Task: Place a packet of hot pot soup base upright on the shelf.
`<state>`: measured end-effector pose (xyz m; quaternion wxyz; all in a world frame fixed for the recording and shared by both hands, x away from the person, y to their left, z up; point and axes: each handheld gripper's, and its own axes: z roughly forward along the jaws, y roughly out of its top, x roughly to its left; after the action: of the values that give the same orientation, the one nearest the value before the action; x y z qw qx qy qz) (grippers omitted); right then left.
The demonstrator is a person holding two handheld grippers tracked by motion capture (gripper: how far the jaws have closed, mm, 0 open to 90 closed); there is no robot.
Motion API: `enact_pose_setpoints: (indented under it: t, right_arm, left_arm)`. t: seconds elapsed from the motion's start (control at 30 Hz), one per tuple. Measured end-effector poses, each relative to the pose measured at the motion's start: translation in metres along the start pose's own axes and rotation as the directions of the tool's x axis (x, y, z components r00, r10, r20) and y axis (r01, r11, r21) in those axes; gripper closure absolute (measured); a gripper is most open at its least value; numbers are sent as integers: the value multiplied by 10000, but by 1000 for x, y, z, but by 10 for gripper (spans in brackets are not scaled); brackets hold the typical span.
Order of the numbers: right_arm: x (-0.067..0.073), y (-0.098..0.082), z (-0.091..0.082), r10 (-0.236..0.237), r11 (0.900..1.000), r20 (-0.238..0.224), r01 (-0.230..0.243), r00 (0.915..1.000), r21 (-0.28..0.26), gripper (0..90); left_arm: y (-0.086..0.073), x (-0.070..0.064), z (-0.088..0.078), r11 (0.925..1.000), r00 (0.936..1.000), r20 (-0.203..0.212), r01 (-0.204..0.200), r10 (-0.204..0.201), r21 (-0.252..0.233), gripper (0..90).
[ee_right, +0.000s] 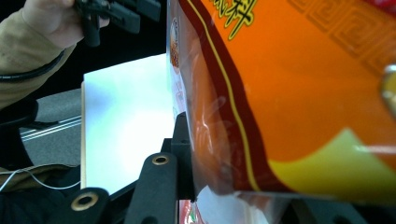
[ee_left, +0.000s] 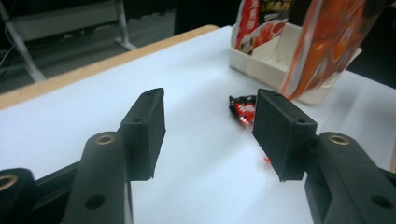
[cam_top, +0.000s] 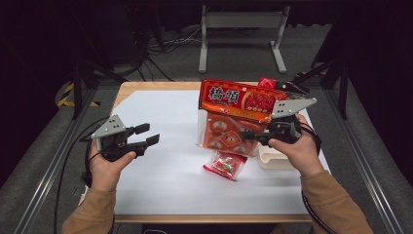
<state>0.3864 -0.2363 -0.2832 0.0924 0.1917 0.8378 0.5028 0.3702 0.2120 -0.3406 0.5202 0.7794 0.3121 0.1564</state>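
High view: right gripper clamps an upright orange snack bag; left gripper view shows open, empty jaws facing a small red packet

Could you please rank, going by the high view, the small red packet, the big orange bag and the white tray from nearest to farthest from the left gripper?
From the left gripper:
1. Small red packet, lying on the white sheet to its right.
2. Big orange bag, held up by the right gripper.
3. White tray, farthest right, beside the right hand.

Tan sleeves, 2 black claws, left and right, grey three-cornered plates, brass-ringed screw holes, black cables
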Motion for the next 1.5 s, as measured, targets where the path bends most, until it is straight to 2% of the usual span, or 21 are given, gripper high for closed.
enact_pose_setpoints:
  t: [0.07, 0.33, 0.43, 0.57, 0.73, 1.0, 1.43, 1.5]
  right_arm:
    - [-3, 1, -4, 33, 10000, 117, -33, 9999, 13, 703]
    - [-11, 4, -16, 55, 10000, 515, -57, 9987, 52, 703]
    - [-13, 6, -21, 36, 9999, 688, -43, 9976, 93, 703]
    - [-17, 7, -27, 23, 9998, 1053, -45, 9944, 208, 703]
    - [-24, 7, -36, 105, 9998, 1244, -127, 9922, 176, 703]
    - [-35, 4, -51, 197, 9995, 1818, -236, 9831, 192, 702]
    - [-51, -3, -75, 605, 9982, 2532, -584, 9655, -157, 702]
    - [-53, -5, -78, 657, 9978, 2607, -632, 9632, -181, 702]
  left_arm:
    - [-6, 3, 3, 9998, 9996, -270, -20, 26, 219, 440]
    - [-23, 18, 6, 9981, 9979, -485, 455, -434, 425, 432]
    - [-27, 21, 6, 9974, 9973, -617, 435, -399, 577, 423]
    - [-35, 28, 7, 9955, 9958, -710, 621, -570, 715, 412]
    - [-42, 35, 8, 9935, 9940, -755, 850, -793, 752, 399]
    - [-46, 38, 5, 9914, 9901, -1035, 1031, -945, 809, 391]
    - [-48, 40, 4, 9906, 9897, -1029, 1078, -990, 837, 385]
    - [-49, 40, 4, 9889, 9887, -1027, 1188, -1095, 895, 383]
